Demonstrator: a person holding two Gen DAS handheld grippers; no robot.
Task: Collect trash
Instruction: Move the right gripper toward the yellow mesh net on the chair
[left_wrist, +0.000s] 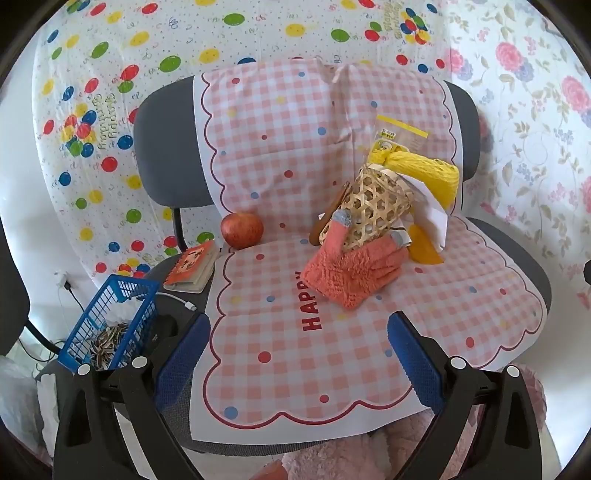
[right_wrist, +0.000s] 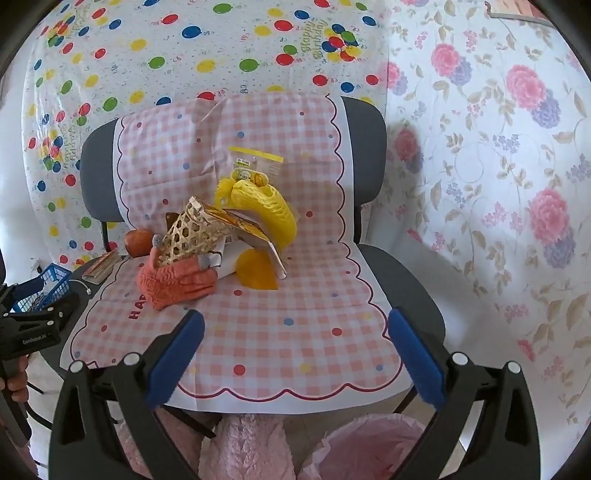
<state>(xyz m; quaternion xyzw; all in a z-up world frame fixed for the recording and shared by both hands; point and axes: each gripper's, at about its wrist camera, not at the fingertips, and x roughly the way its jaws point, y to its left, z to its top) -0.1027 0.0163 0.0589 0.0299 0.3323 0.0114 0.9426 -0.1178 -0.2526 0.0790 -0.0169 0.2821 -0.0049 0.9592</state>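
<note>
Nothing looks collected yet. The chair, draped in a pink checked sheet, holds the whole heap: yellow foam netting, coral glove, bamboo basket, apple. Left gripper and right gripper hover spread wide, empty.

Chair w/ cloth on seat. Glove mid-seat, basket leaning on it; apple far left, booklet just nearer. Crate left of chair.
</note>
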